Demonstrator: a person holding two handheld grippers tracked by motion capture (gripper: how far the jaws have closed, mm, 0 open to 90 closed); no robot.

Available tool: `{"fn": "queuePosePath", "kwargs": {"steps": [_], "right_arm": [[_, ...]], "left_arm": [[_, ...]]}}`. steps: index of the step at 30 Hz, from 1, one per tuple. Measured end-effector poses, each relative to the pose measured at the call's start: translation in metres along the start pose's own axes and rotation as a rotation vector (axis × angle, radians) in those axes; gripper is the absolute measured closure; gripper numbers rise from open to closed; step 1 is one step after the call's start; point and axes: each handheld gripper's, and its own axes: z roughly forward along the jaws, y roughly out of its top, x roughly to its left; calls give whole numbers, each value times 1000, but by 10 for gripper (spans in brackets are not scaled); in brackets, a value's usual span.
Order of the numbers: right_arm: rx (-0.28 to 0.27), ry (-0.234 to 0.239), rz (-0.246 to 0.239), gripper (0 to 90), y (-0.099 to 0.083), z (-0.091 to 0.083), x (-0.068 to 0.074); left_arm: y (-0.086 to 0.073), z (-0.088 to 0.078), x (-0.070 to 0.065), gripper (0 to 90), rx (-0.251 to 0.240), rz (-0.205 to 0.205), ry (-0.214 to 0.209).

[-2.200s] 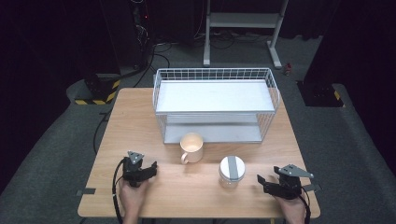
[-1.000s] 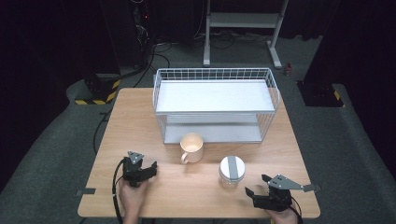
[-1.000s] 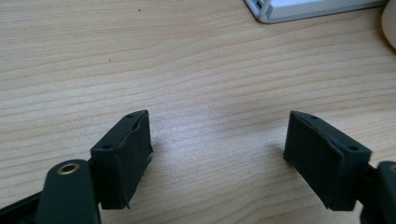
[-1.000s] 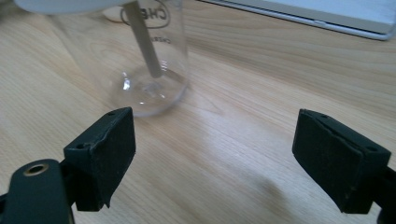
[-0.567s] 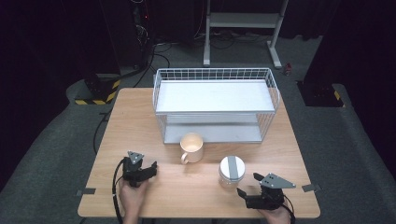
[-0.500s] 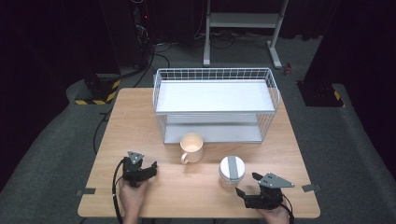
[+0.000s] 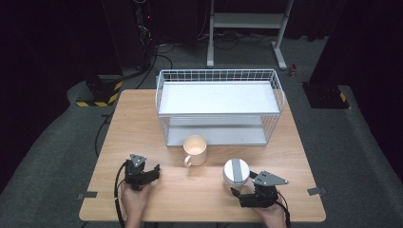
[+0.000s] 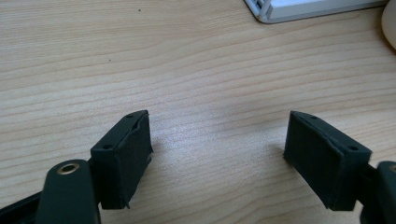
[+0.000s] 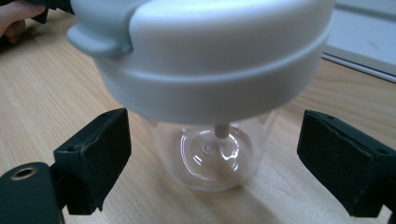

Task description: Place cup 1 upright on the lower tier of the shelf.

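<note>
A clear plastic cup with a grey-white lid [image 7: 236,171] stands at the front right of the wooden table [image 7: 142,123]. My right gripper [image 7: 241,191] sits just behind it, open. In the right gripper view the cup [image 9: 210,154] stands between and slightly ahead of the gripper [image 9: 212,140]; neither pad touches it. Its jaws have just been opening a little wider. My left gripper [image 7: 149,172] rests at the front left, open, and in the left gripper view its jaws [image 8: 219,135] hold only bare wood between them.
A cream mug [image 7: 195,149] stands left of the cup, in front of a white wire rack [image 7: 218,107] with two shelves at the table's back. The rack's corner [image 8: 303,7] and the mug's edge [image 8: 390,23] lie far ahead of the left gripper.
My right gripper has moved left from the table's front right corner to just behind the lidded cup. The left gripper has stayed in place.
</note>
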Motion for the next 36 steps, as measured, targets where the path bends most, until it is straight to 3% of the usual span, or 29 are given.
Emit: {"fn": "queuePosePath", "kwargs": {"steps": [15, 21, 36], "right_arm": [[-2, -8, -24, 100, 9, 17, 3], [-3, -22, -41, 141, 12, 21, 5], [-15, -29, -74, 182, 13, 21, 6]], "left_arm": [[0, 0, 0, 229, 0, -1, 0], [0, 0, 0, 229, 0, -1, 0], [0, 0, 0, 229, 0, -1, 0]]}}
